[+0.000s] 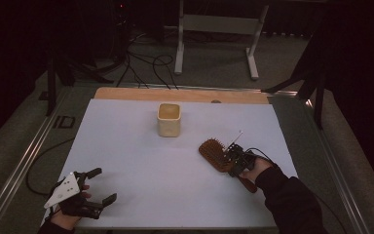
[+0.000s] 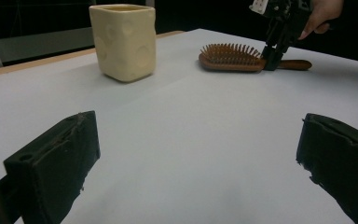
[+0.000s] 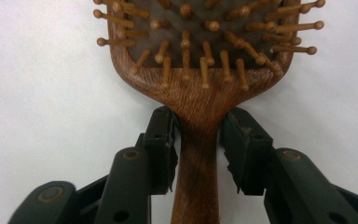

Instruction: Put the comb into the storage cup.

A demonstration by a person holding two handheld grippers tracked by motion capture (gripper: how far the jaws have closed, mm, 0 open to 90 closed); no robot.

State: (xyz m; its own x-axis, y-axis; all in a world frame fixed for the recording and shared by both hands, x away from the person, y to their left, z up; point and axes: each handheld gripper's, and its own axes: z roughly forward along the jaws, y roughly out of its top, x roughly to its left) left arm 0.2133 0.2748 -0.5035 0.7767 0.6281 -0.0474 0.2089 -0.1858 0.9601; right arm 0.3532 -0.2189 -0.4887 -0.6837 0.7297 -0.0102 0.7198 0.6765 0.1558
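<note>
right gripper [image 3: 198, 128] clamps the hairbrush [image 3: 200, 60] neck — left gripper [image 2: 198, 154] wide over bare table [image 1: 141, 161].

At the lower left of the high view, the left claw [image 1: 95, 186] is showing black jaws and a grey three-cornered plate dotted with small holes. At the lower right, a dark long sleeve [image 1: 288, 197] is covering the person's forearm. The right claw [image 3: 198, 140] is showing matte black jaws with round screw recesses.

My high view looks down the table [image 1: 126, 161]; both gripper views sit low, sharing the hairbrush [image 2: 230, 57].
</note>
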